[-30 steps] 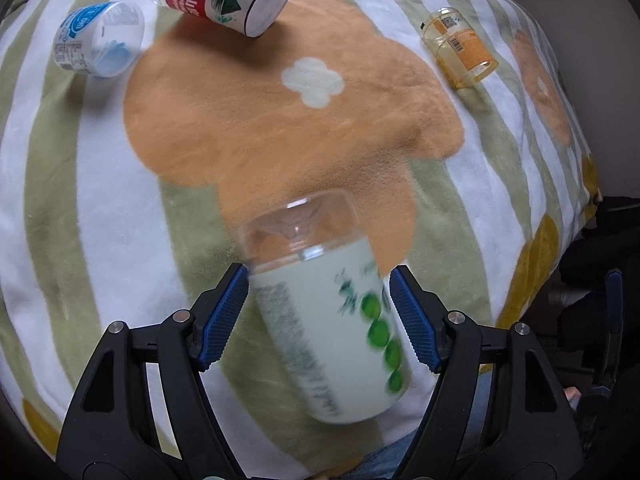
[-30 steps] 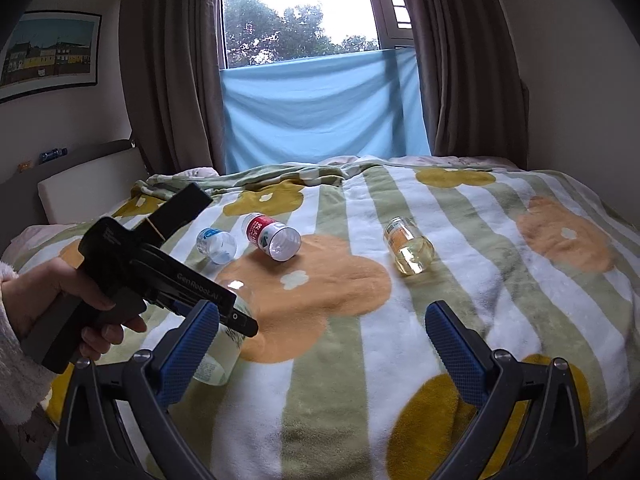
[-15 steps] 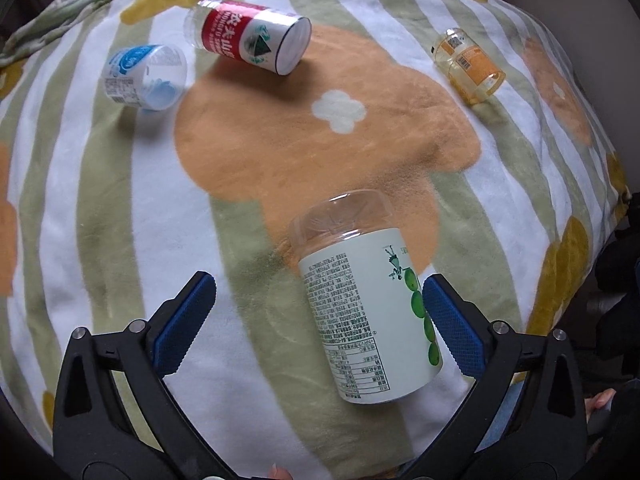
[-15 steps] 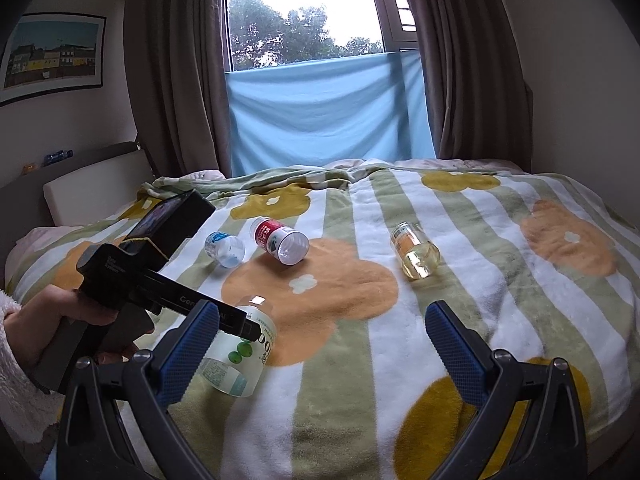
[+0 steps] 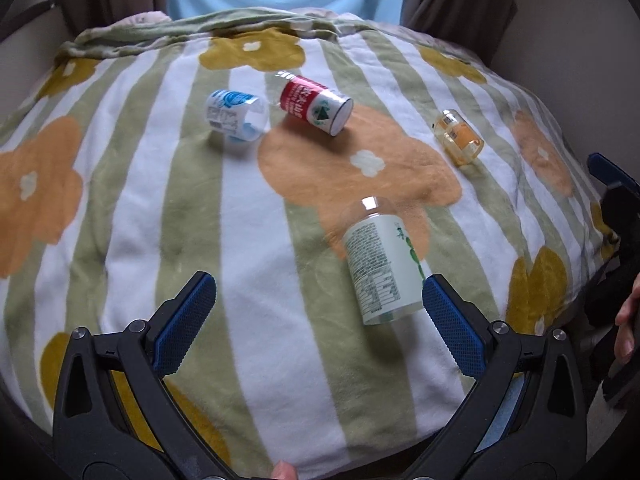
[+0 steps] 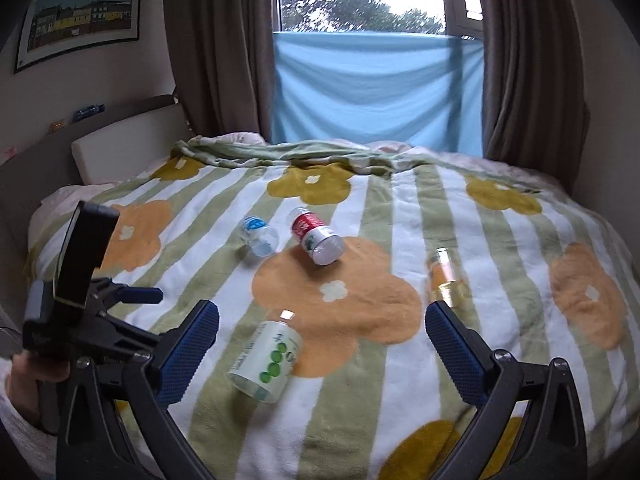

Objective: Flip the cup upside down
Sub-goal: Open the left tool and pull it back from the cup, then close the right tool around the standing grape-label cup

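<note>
A clear cup with a white label and green dots (image 5: 380, 264) lies on its side on the striped blanket, its open end toward me; it also shows in the right wrist view (image 6: 266, 360). My left gripper (image 5: 316, 308) is open and empty, held back from the cup, whose near end lies just inside the right finger. In the right wrist view the left gripper (image 6: 120, 304) sits at the left, beside the cup. My right gripper (image 6: 320, 340) is open and empty above the near bed.
Three other cups lie on their sides farther back: a red-labelled one (image 5: 316, 104), a blue-labelled one (image 5: 236, 114) and an orange-labelled one (image 5: 460, 138). The blanket (image 5: 120, 200) covers a bed. Curtains and a blue cloth (image 6: 376, 92) hang behind.
My left gripper has let go of the green-dot cup, opened wide and pulled back. The cup now lies on the blanket. The right gripper has shifted a little.
</note>
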{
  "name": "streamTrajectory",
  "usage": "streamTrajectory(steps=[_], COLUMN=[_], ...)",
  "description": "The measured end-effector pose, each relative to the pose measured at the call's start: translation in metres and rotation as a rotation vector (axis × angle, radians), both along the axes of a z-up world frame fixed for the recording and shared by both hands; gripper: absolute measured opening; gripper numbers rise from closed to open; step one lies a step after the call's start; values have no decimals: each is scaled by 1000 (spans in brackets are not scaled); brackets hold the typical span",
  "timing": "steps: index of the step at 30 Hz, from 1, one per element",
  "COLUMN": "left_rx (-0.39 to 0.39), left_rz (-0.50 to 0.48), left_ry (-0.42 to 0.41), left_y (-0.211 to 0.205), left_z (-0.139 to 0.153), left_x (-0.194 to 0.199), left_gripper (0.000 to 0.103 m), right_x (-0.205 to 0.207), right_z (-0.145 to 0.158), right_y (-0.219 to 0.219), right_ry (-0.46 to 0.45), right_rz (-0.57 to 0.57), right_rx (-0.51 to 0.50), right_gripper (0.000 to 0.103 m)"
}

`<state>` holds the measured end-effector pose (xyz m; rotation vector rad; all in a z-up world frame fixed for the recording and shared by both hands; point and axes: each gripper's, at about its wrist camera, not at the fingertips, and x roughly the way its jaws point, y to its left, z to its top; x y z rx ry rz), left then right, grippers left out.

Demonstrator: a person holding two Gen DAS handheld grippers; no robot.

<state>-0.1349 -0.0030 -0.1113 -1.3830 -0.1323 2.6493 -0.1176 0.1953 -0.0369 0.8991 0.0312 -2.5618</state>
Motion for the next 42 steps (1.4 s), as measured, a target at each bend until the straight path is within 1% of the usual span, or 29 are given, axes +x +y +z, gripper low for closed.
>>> streamTrajectory(steps=[3, 5, 10, 12, 14, 16, 18, 19, 21, 22, 23, 26, 27, 28, 30, 32, 34, 36, 38, 39, 42], left_rx=[7, 16, 26, 39, 51, 59, 56, 55, 60, 65, 72, 85, 83, 79, 70, 70, 75, 77, 70, 63, 48], left_rz=[68, 91, 105, 110, 112, 108, 105, 103, 101, 102, 103, 105, 106, 107, 114, 121, 128, 132, 132, 131, 134], left_ry=[37, 52, 25, 14, 3, -1, 2, 5, 11, 11, 9, 5, 8, 13, 23, 29, 31, 31, 29, 29, 34], left_y=[-23, -33, -46, -51, -55, -57, -57, -58, -59, -60, -62, -63, -63, -63, -63, -64, -65, -65, -65, -64, -63], left_z=[-6, -13, -35, -42, -47, -50, -51, -51, -51, -51, -51, -51, -50, -49, -47, -46, -45, -44, -44, -44, -42], left_x=[17, 25, 31, 32, 33, 33, 35, 35, 36, 35, 34, 34, 34, 36, 39, 41, 43, 45, 46, 47, 52], left_gripper=[103, 103, 103, 103, 103, 103, 103, 103, 103, 103, 103, 103, 103, 103, 103, 103, 103, 103, 103, 103, 103], right_x=[-34, -58, -114, -126, -136, -143, -146, -146, -145, -143, -141, -135, -131, -126, -112, -93, -80, -75, -74, -79, -73], right_z=[-9, -25, -86, -109, -127, -141, -151, -155, -161, -164, -165, -158, -151, -142, -122, -104, -94, -97, -105, -112, -127], right_y=[-16, -28, -51, -61, -68, -73, -76, -77, -80, -81, -81, -79, -78, -77, -76, -74, -73, -73, -81, -86, -96], right_ry=[-158, -270, -638, -751, -822, -870, -911, -925, -942, -950, -952, -928, -893, -837, -696, -504, -329, -204, -103, -71, 7], right_rz=[70, 81, 63, 63, 54, 47, 42, 43, 54, 62, 66, 76, 78, 88, 115, 125, 132, 115, 78, 66, 47], right_rx=[-34, -29, -20, 6, 42, 78, 105, 115, 137, 142, 148, 150, 152, 155, 155, 171, 150, 102, 84, 85, 111], right_gripper=[103, 103, 103, 103, 103, 94, 83, 81, 68, 64, 63, 62, 62, 62, 62, 62, 62, 62, 62, 62, 62])
